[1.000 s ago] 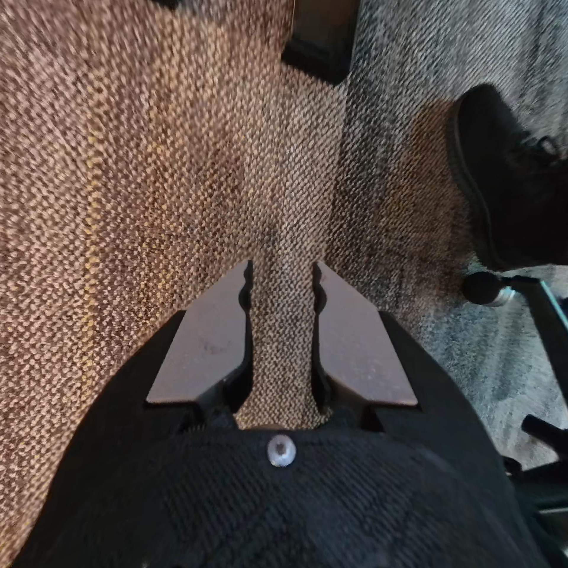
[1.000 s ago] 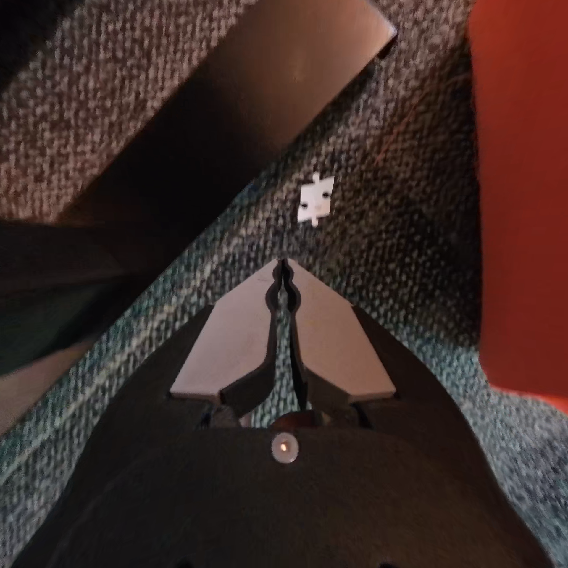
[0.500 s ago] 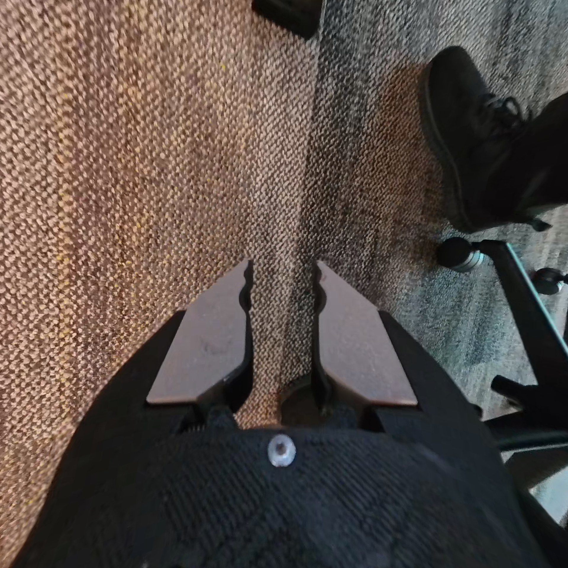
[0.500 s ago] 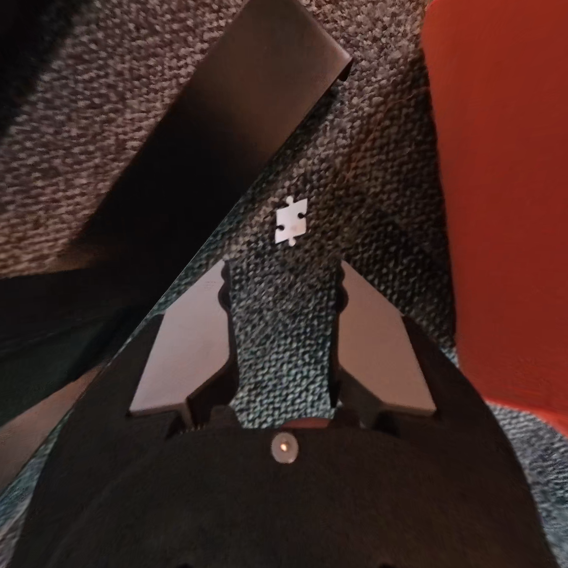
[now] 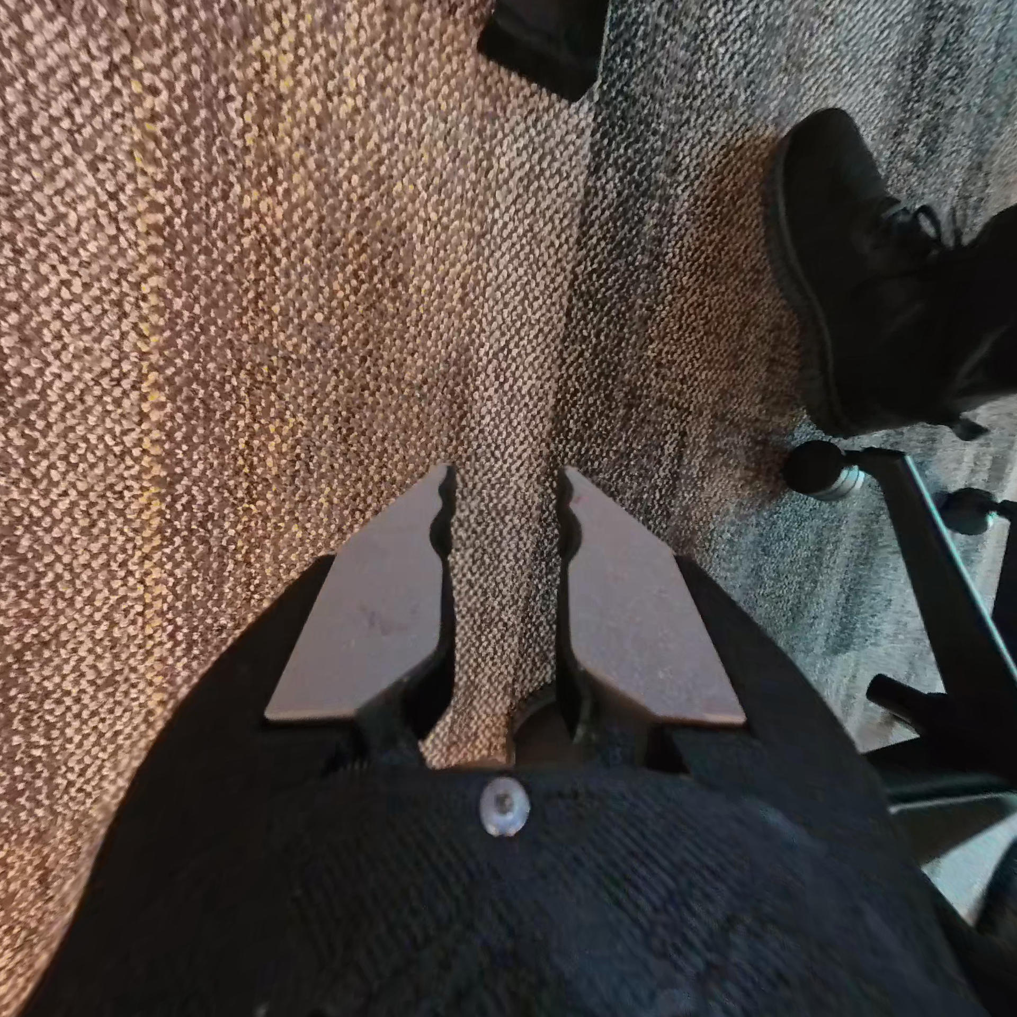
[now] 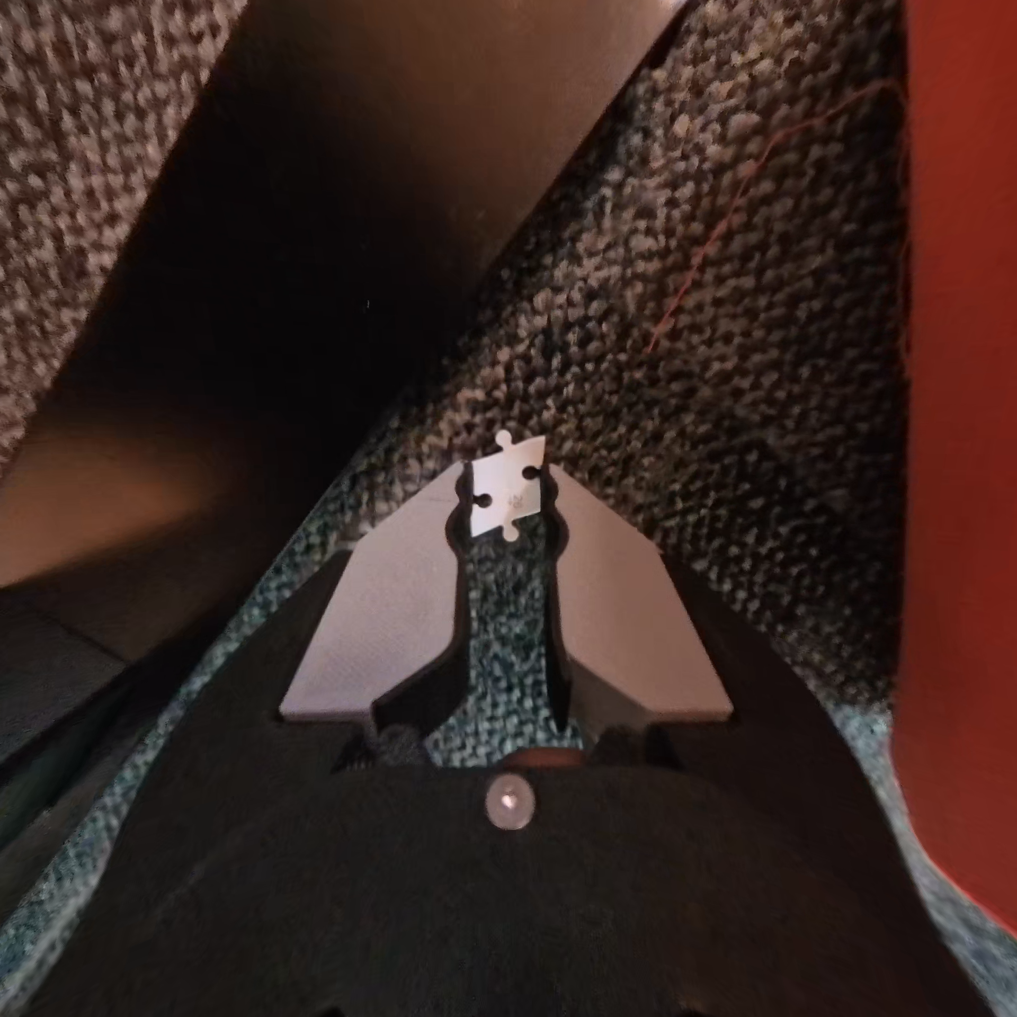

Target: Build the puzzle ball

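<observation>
In the right wrist view a small white puzzle piece [image 6: 506,490] sits between the tips of my right gripper [image 6: 507,474], just above the dark speckled carpet [image 6: 688,330]. Both pads touch its side edges, so the gripper is shut on it. In the left wrist view my left gripper [image 5: 506,474] hangs over the brown carpet [image 5: 275,330]. Its jaws stand apart with only carpet between them. No ball or other puzzle pieces show in either view.
A long dark furniture foot [image 6: 330,247] runs diagonally left of the piece, and a red surface [image 6: 963,385] stands at the right. A person's black shoe [image 5: 869,264], a chair's wheeled base [image 5: 935,578] and a black furniture foot [image 5: 542,44] show in the left wrist view.
My right gripper opened wide, moved forward to the white piece on the carpet and closed around it. My left gripper stayed open and only drifted a little over the carpet.
</observation>
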